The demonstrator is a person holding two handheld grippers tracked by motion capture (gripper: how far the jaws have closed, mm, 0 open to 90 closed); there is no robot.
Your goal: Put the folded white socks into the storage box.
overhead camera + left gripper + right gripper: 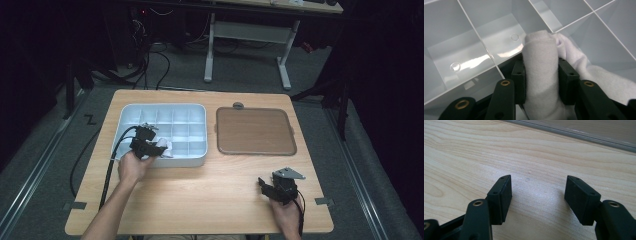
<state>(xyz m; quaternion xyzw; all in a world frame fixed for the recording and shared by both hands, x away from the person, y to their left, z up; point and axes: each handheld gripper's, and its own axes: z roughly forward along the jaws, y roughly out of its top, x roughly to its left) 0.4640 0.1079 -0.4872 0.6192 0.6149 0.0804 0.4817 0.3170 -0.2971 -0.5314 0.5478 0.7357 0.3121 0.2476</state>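
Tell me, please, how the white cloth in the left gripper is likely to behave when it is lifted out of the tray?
The white cloth bulges between the left gripper's pads, so it is probably soft and floppy. Its loose end sprawls to the side over a divider of the tray, so it may drag or catch there. The fuzzy weave suggests it is light and unlikely to slip.

wooden table (210, 190), brown tray (255, 131), grey floor (45, 165)
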